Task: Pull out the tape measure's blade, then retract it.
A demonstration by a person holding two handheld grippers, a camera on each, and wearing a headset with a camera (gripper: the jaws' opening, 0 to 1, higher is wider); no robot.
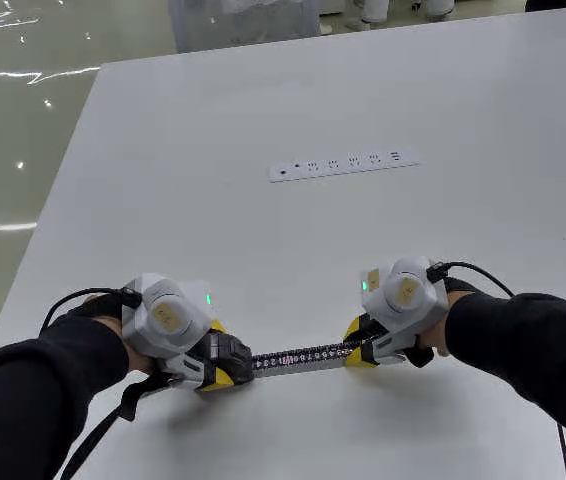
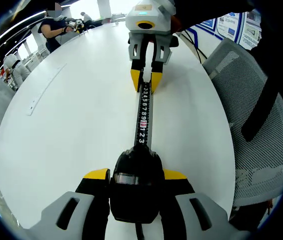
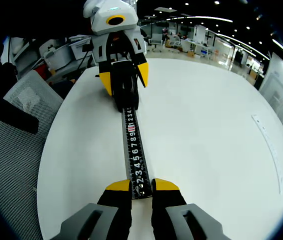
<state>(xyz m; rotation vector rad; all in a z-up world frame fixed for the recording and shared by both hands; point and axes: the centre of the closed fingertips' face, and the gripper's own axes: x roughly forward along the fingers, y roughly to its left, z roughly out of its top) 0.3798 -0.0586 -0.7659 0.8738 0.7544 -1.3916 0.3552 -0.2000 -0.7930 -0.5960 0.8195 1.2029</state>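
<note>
My left gripper (image 1: 219,364) is shut on the black tape measure case (image 1: 233,357), which rests low on the white table (image 1: 263,250). A short length of black blade (image 1: 303,356) with white numerals runs from the case to my right gripper (image 1: 357,347), which is shut on the blade's end. In the left gripper view the case (image 2: 135,187) sits between my yellow-tipped fingers (image 2: 96,175), and the blade (image 2: 142,117) leads to the right gripper (image 2: 145,82). In the right gripper view my jaws (image 3: 141,186) pinch the blade's tip, and the blade (image 3: 133,147) reaches the case (image 3: 126,90).
A white power strip (image 1: 343,164) lies flat further back on the table. The table's left edge (image 1: 63,190) borders a glossy floor. A grey mesh chair (image 2: 251,130) stands behind me. People sit at the far end of the room (image 2: 61,22).
</note>
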